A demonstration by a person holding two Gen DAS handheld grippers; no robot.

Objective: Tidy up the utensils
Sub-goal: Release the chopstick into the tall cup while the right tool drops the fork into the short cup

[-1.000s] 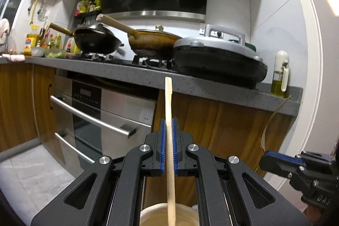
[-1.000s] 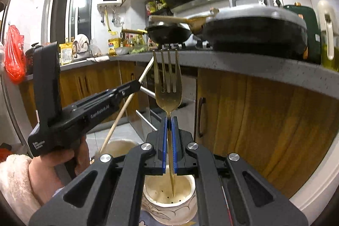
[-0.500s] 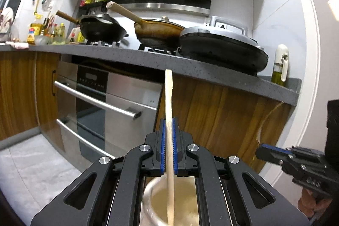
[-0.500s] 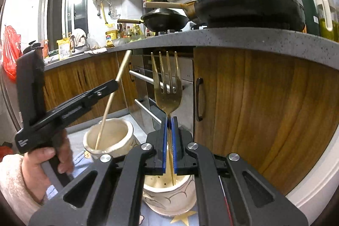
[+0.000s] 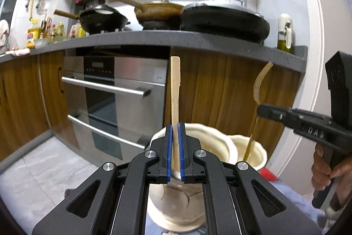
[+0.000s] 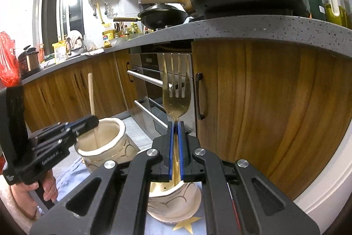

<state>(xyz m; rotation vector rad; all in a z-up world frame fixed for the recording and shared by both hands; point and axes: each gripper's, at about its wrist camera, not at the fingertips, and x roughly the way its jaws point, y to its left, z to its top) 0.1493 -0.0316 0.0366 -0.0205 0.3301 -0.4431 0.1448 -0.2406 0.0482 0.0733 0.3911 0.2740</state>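
My left gripper [image 5: 175, 128] is shut on a wooden chopstick [image 5: 175, 89], held upright with its lower end inside a cream ceramic holder [image 5: 211, 142]. My right gripper [image 6: 176, 126] is shut on a gold fork [image 6: 176, 85], tines up, its handle down inside a second cream holder [image 6: 176, 202]. In the left wrist view the fork [image 5: 258, 89] and the second holder [image 5: 256, 153] show to the right. In the right wrist view the chopstick [image 6: 90, 91] and its holder [image 6: 114, 136] show to the left.
Both holders stand on a blue cloth [image 6: 66, 175] on a low surface. Behind are wooden cabinets [image 6: 253, 102], a steel oven [image 5: 123, 98] and a grey counter [image 5: 198, 39] with pans. A white wall [image 5: 316, 58] is at the right.
Both grippers have moved down. The chopstick and the fork have sunk deeper into their holders, and the holders now show more fully.
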